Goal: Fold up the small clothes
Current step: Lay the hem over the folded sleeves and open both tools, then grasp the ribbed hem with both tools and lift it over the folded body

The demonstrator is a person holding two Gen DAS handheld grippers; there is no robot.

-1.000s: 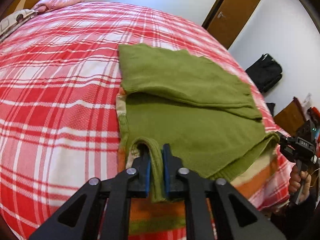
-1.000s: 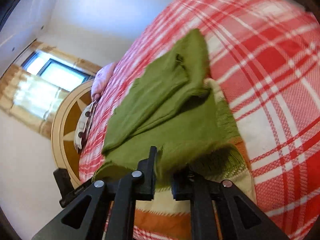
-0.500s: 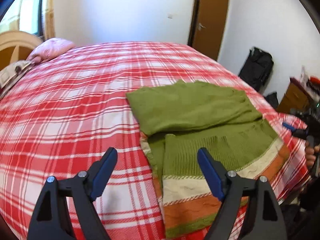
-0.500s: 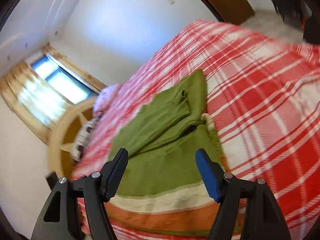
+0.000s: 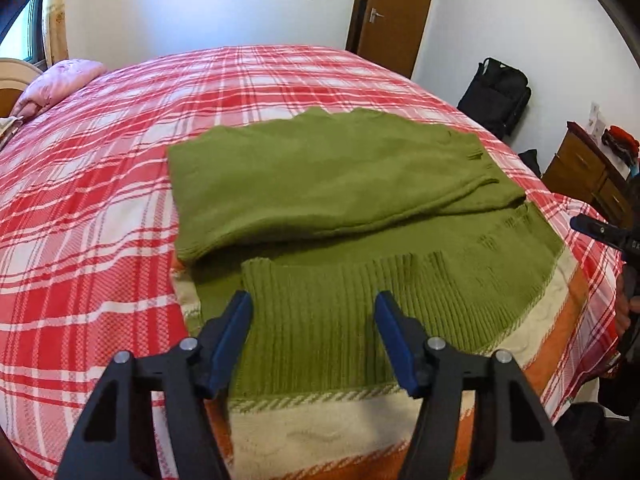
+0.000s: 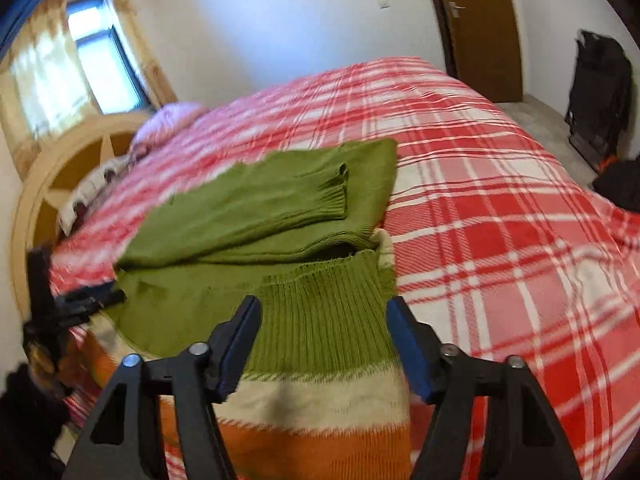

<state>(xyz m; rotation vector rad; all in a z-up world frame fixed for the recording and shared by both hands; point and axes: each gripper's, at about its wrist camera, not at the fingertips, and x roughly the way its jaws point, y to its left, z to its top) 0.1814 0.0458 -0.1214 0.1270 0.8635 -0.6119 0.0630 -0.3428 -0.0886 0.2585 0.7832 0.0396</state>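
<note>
A green knit sweater (image 5: 320, 184) with cream and orange stripes at its hem lies folded on the bed, its sleeves laid across the body. It also shows in the right wrist view (image 6: 256, 224). My left gripper (image 5: 314, 306) is open and empty, held just above the sweater's ribbed green flap (image 5: 320, 320) near the bed's front edge. My right gripper (image 6: 323, 312) is open and empty over the ribbed edge (image 6: 320, 320) at the sweater's other side. The right gripper shows at the right edge of the left wrist view (image 5: 600, 232).
The bed has a red and white plaid cover (image 5: 100, 200). A pink pillow (image 5: 56, 84) and round wooden headboard (image 6: 52, 184) are at the far end. A brown door (image 5: 396, 8), a black bag (image 5: 496, 92) and a wooden dresser (image 5: 584, 172) stand beyond the bed.
Both grippers were shut on the sweater's edge one second ago. They have let go, opened wide and pulled back and up. The sweater's lower part now lies flat.
</note>
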